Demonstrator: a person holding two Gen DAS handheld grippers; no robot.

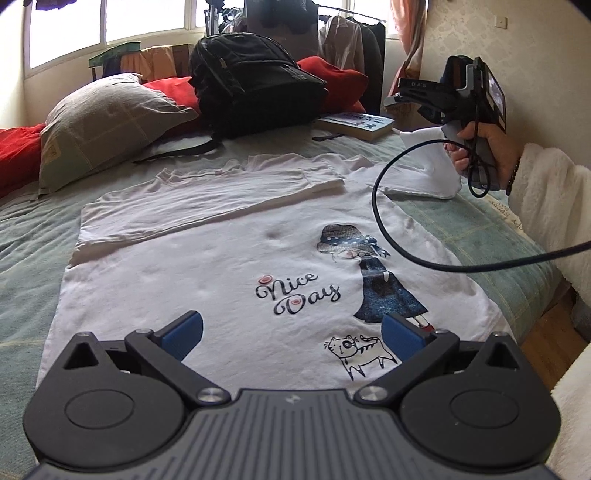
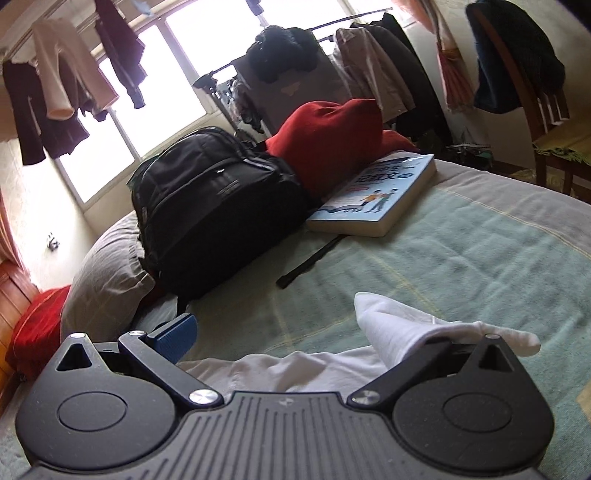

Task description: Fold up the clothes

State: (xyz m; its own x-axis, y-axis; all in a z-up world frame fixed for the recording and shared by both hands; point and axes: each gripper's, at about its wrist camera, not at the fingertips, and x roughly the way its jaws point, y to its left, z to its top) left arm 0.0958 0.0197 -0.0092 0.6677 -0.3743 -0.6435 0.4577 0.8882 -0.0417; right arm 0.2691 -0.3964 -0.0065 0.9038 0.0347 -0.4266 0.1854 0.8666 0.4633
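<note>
On the green bedspread [image 1: 458, 236] lies one white T-shirt [image 1: 192, 273], printed "Nice Day" with a girl and a cat, its far side already folded in toward the middle. Two grippers are in view. The left gripper [image 1: 291, 332] hovers over the shirt's near hem, its blue pads spread wide with nothing between them. The right gripper [image 2: 295, 332], held in a hand [image 1: 484, 155] with a fluffy white sleeve [image 1: 550, 210], also stands wide apart, and the shirt's sleeve [image 2: 399, 325] drapes over its right finger; it seems draped rather than pinched, though the pad is hidden. At the head of the bed sit one black backpack [image 2: 218, 199], closed so its contents cannot be told, one book [image 2: 376, 195], one grey pillow [image 1: 107, 118] and a red quilt [image 2: 332, 136]. Beyond are bright windows, clothes hanging on a rail [image 2: 354, 18], and a wooden chair [image 2: 543, 110].
</note>
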